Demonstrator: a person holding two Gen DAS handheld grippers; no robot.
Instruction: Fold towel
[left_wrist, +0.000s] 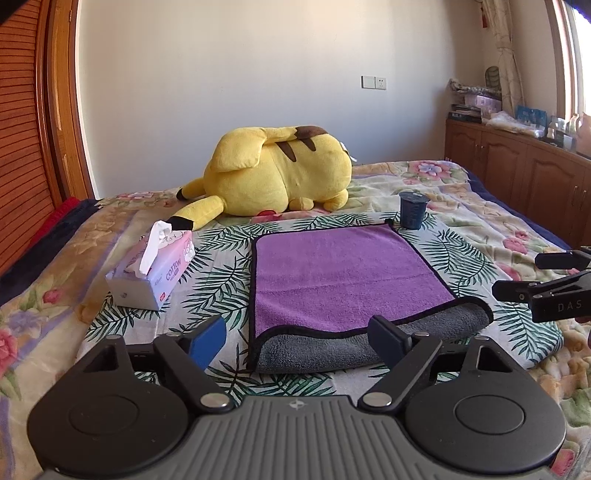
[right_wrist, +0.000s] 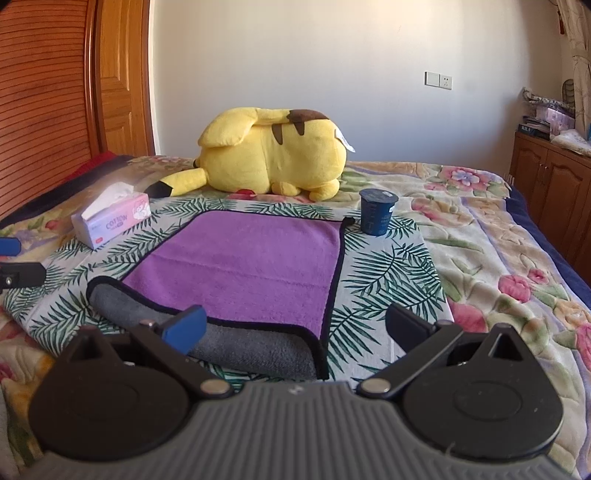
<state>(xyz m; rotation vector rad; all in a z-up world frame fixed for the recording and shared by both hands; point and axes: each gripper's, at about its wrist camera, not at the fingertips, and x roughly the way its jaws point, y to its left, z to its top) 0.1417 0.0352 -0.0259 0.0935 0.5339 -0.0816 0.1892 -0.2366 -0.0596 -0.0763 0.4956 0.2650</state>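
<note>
A purple towel (left_wrist: 343, 273) with a black hem lies flat on the leaf-print cloth on the bed; its near edge is turned over and shows the grey underside (left_wrist: 369, 343). It also shows in the right wrist view (right_wrist: 251, 266). My left gripper (left_wrist: 299, 341) is open and empty, just in front of the towel's near left part. My right gripper (right_wrist: 295, 328) is open and empty over the towel's near right corner. The right gripper's fingers (left_wrist: 554, 280) show at the right edge of the left wrist view.
A pink tissue box (left_wrist: 151, 269) stands left of the towel. A dark blue cup (left_wrist: 413, 210) stands at the towel's far right corner. A big yellow plush (left_wrist: 273, 173) lies behind. Wooden cabinets (left_wrist: 517, 162) line the right wall.
</note>
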